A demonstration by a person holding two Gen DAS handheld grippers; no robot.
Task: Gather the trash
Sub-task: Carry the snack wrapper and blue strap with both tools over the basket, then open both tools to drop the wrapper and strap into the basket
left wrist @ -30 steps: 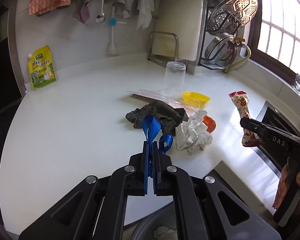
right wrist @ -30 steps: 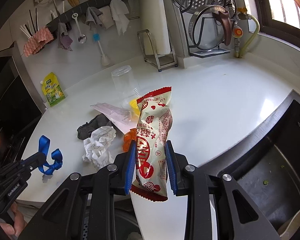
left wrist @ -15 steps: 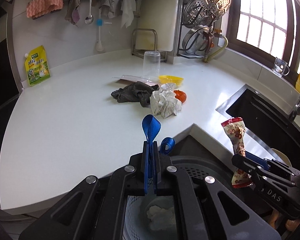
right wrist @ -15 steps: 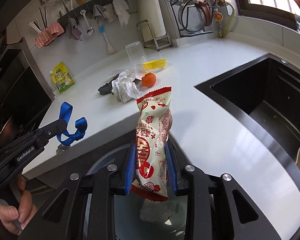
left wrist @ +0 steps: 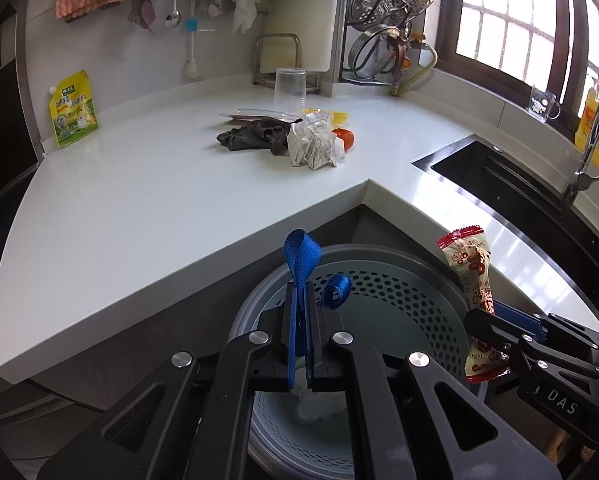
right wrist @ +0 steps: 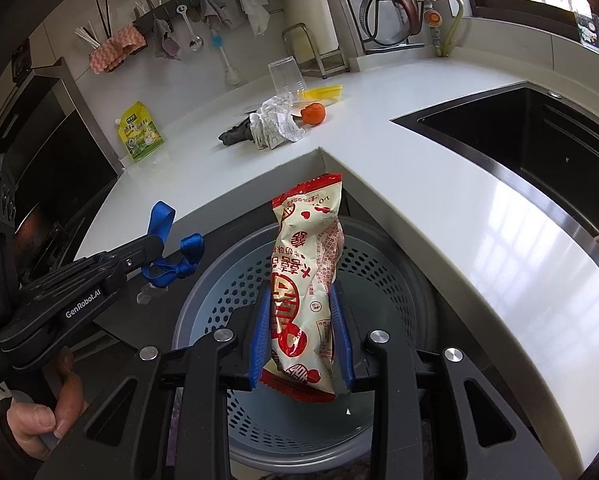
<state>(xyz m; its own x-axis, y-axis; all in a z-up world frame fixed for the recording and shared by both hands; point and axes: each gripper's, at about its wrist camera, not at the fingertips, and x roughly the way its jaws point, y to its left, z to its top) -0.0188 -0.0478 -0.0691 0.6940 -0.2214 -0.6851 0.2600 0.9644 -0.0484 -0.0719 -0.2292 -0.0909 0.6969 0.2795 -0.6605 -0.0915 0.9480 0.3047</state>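
Observation:
My left gripper is shut on a blue ribbon, held over the round grey perforated trash bin below the counter corner. In the right wrist view the ribbon hangs from the left gripper over the bin's left rim. My right gripper is shut on a red and cream snack wrapper, upright above the bin's middle; it also shows in the left wrist view. White crumpled trash lies in the bin.
On the white counter lie a crumpled paper, a dark rag, an orange object, a yellow lid and a clear cup. A black sink is at the right. A green pouch leans on the wall.
Both grippers have pulled back from the counter and lowered over the bin, each still holding its item. The bin is now fully in view beneath them.

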